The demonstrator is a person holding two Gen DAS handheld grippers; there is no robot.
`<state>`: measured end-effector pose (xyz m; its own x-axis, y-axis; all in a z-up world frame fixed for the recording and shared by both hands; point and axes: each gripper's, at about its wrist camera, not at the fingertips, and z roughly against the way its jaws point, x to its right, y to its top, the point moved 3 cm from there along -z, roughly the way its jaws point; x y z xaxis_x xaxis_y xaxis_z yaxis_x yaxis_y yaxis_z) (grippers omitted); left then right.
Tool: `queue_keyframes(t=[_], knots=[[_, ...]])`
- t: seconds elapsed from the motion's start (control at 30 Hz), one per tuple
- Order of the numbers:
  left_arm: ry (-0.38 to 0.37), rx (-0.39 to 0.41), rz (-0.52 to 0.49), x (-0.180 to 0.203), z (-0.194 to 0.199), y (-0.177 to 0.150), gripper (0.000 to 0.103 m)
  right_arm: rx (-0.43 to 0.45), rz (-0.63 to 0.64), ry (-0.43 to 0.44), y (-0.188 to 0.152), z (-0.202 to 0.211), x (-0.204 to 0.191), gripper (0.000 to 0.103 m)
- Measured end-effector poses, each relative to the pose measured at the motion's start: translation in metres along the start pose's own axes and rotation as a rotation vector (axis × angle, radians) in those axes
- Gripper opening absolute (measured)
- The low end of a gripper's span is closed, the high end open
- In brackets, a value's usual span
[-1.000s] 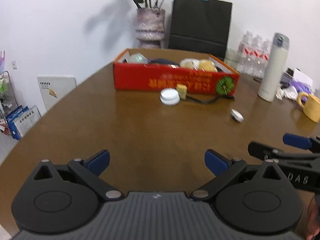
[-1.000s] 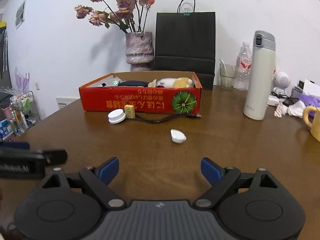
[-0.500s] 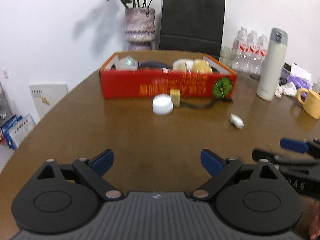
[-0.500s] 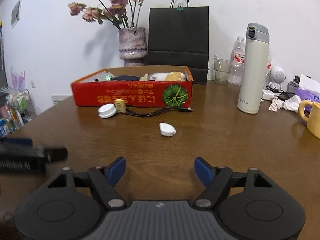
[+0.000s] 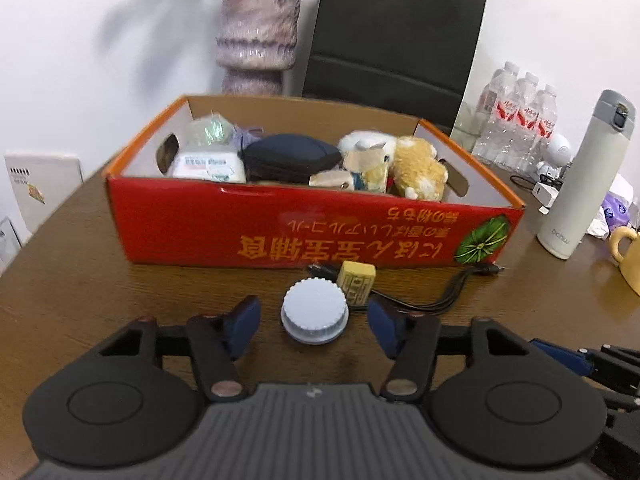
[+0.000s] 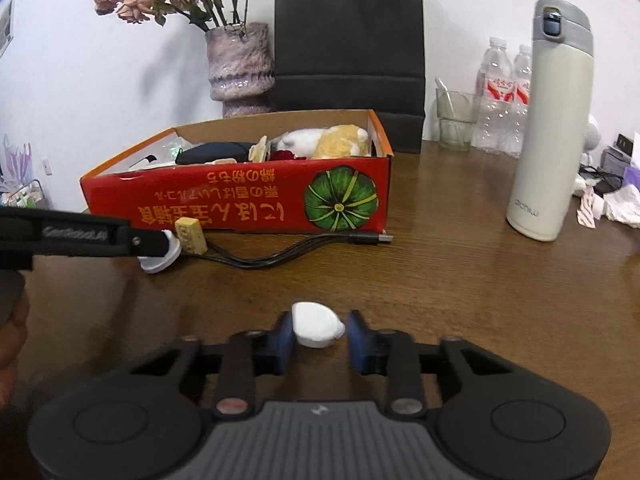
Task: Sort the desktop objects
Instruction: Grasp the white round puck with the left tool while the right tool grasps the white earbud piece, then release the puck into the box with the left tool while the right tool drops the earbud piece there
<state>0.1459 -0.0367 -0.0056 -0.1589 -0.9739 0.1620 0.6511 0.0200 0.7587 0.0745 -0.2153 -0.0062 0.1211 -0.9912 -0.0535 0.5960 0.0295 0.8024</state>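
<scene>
Between your left tongs [image 5: 314, 322] sits the white cap [image 5: 314, 316], on the desk [image 5: 120, 288] just short of the red box [image 5: 280, 232], with gaps on both sides while they're closing. Keep them centred so neither pad nudges the yellow block [image 5: 356, 282] at 1 o'clock or the cable [image 5: 440, 300]. Right tongs [image 6: 318, 338] are closing round the white lump [image 6: 316, 324]; left pad looks touching, right not yet. Squeeze level, then lift both straight up.
</scene>
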Motion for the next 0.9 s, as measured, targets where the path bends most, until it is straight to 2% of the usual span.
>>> queue_keyframes(t=[0.03,0.07,0.2,0.43,0.57,0.67,0.9], knots=[[-0.011,-0.017,0.012,-0.002,-0.005,-0.001,0.042,-0.001,0.003,0.007,0.0,0.0,-0.001,0.021],[-0.02,0.0,0.016,-0.003,-0.006,-0.004,0.039,-0.001,0.014,0.011,0.0,0.0,-0.004,0.021],[-0.023,0.022,0.025,-0.003,-0.003,-0.008,0.039,0.015,0.014,0.047,-0.002,0.006,-0.014,0.021],[-0.002,0.079,0.061,-0.001,0.028,-0.014,0.038,0.07,0.017,0.007,0.001,0.015,-0.015,0.021],[-0.024,0.124,0.067,0.0,0.053,-0.012,0.038,0.128,0.04,-0.012,0.006,0.025,-0.017,0.021],[-0.02,0.181,0.055,0.0,0.073,0.002,0.037,0.179,0.037,-0.002,0.02,0.037,-0.018,0.021],[0.008,0.347,-0.001,-0.006,0.1,0.065,0.037,0.344,0.063,-0.004,0.087,0.059,-0.013,0.022]])
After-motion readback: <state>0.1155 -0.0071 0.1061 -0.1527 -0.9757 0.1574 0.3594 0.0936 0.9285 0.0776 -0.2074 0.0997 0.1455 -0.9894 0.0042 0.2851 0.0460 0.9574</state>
